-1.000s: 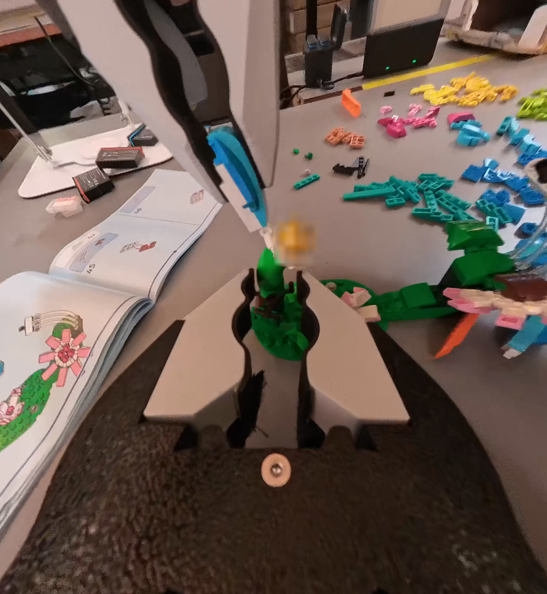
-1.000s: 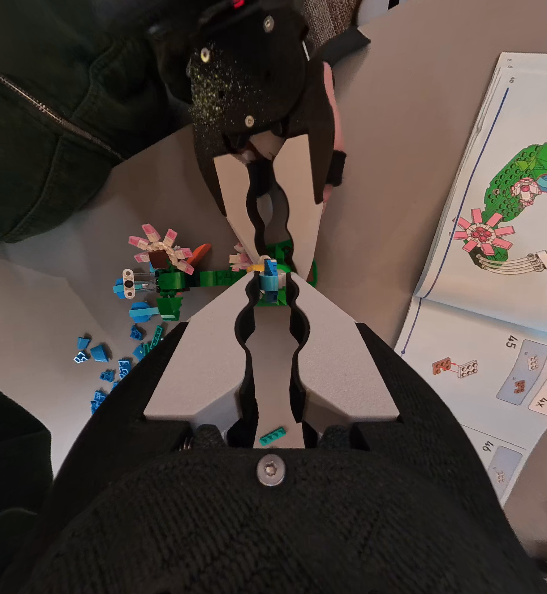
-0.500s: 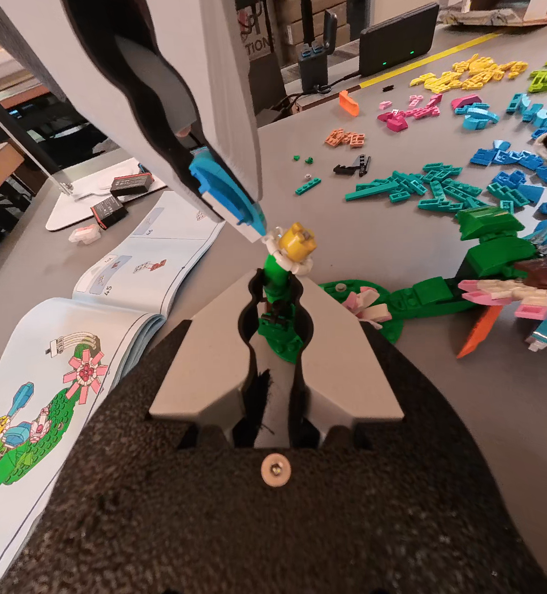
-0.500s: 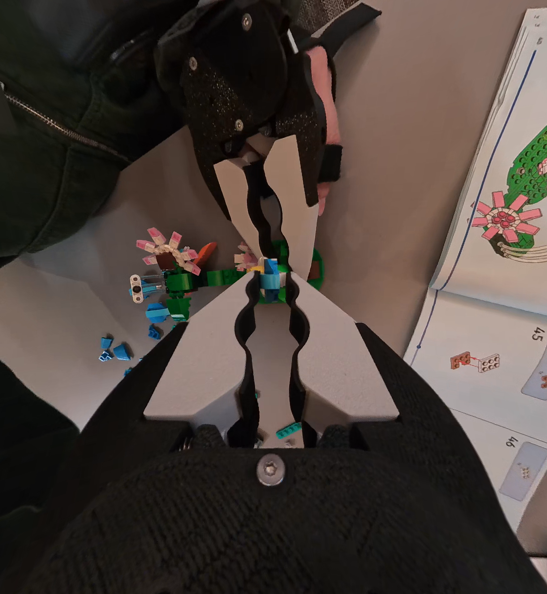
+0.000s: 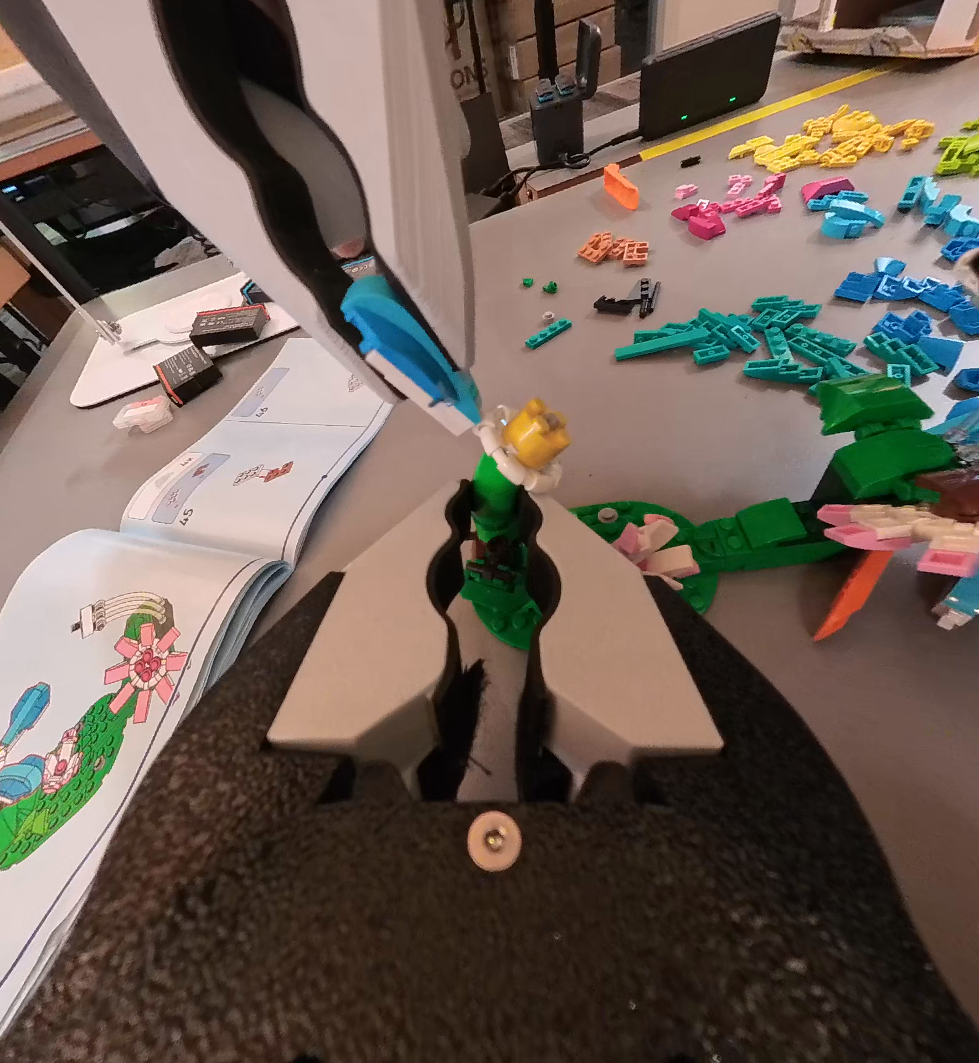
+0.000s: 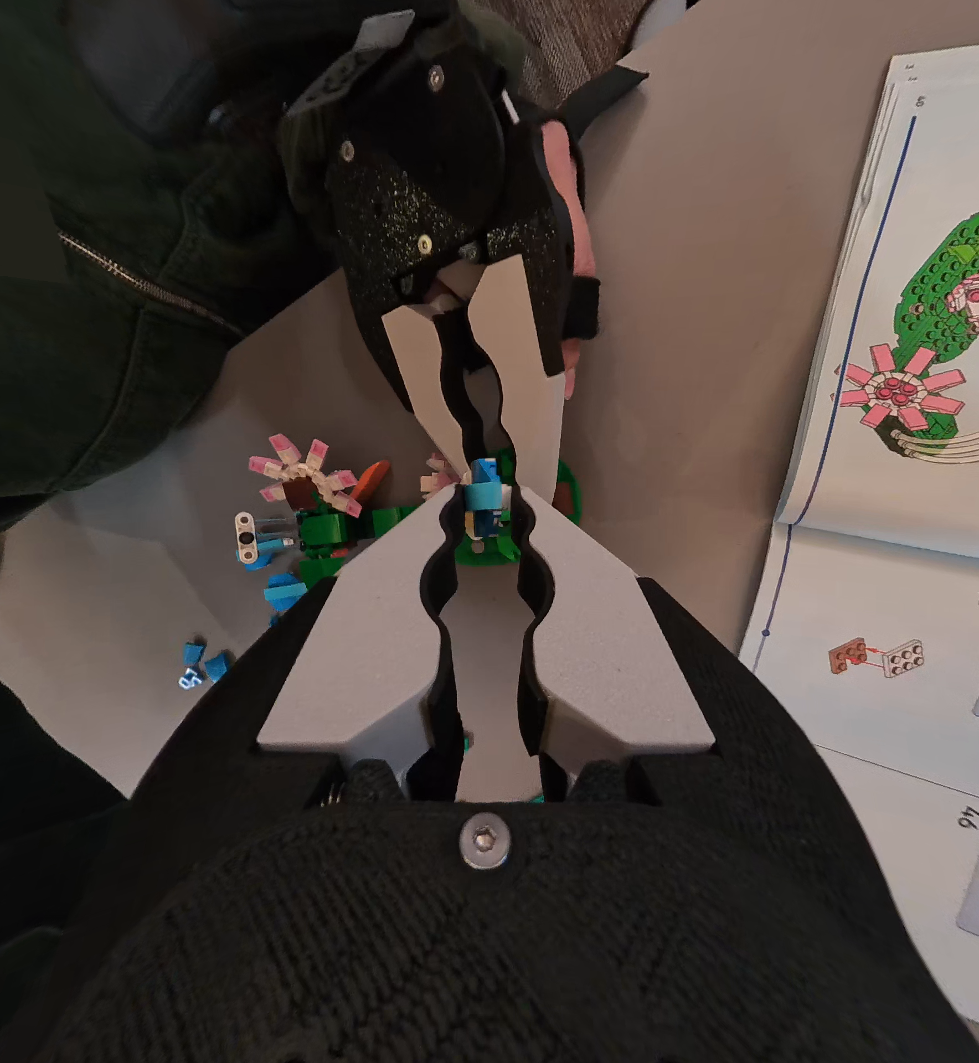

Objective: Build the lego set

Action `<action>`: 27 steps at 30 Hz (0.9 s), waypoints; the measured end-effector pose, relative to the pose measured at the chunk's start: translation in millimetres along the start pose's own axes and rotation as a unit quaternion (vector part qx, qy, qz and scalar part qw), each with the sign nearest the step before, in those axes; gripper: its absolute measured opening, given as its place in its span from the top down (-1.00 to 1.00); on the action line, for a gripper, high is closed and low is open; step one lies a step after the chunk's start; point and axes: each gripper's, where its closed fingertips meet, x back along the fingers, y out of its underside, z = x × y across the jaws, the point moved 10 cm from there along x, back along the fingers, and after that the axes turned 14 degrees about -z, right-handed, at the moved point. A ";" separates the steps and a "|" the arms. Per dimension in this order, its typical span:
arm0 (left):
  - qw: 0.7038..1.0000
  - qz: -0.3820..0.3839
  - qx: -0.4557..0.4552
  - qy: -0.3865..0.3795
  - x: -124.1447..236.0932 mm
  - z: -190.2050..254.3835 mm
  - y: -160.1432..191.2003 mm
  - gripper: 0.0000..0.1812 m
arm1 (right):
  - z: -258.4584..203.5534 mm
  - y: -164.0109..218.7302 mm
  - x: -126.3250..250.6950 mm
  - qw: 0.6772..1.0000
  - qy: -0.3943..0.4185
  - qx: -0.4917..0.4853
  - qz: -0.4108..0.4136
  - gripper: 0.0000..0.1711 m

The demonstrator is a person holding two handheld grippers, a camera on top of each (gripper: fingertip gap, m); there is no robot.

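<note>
My left gripper point(image 5: 496, 503) is shut on the green stem point(image 5: 493, 483) of a small flower with a yellow centre point(image 5: 533, 440) and a white ring. The stem stands on a round green plate point(image 5: 510, 615) of the model. My right gripper point(image 5: 447, 397) comes in from the upper left, shut on a blue petal piece point(image 5: 401, 345) with a white underside. The petal's tip touches the white ring. In the right wrist view, the right gripper point(image 6: 484, 492) holds the blue petal point(image 6: 482, 496), with the left gripper point(image 6: 501, 471) just beyond it.
The model's green leaves and a pink flower point(image 5: 907, 529) lie to the right. An open instruction booklet point(image 5: 130, 575) lies to the left. Sorted piles of teal point(image 5: 763, 345), blue point(image 5: 907, 299), yellow point(image 5: 832, 138) and magenta point(image 5: 723, 201) bricks fill the far right. Black boxes point(image 5: 228, 322) lie far left. Left tips to right tips: about 5 centimetres.
The right gripper has brought the blue petal down until its tip touches the flower's white ring. The left gripper has kept hold of the stem, and the flower is no longer blurred.
</note>
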 end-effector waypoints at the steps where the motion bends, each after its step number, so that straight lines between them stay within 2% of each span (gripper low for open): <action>1: 1.000 0.000 0.000 -0.002 0.6 0.3 0.3 0.86 | 0.4 0.2 -0.5 1.000 -0.001 -0.006 0.005 0.83; 19: 1.000 -0.002 0.009 0.002 1.2 -0.4 0.6 0.86 | -2.8 2.4 -4.0 0.999 0.011 -0.009 0.035 0.83; 27: 1.000 -0.003 0.015 0.007 0.9 -1.7 0.5 0.85 | 2.9 10.4 -6.4 0.994 -0.018 -0.074 0.074 0.83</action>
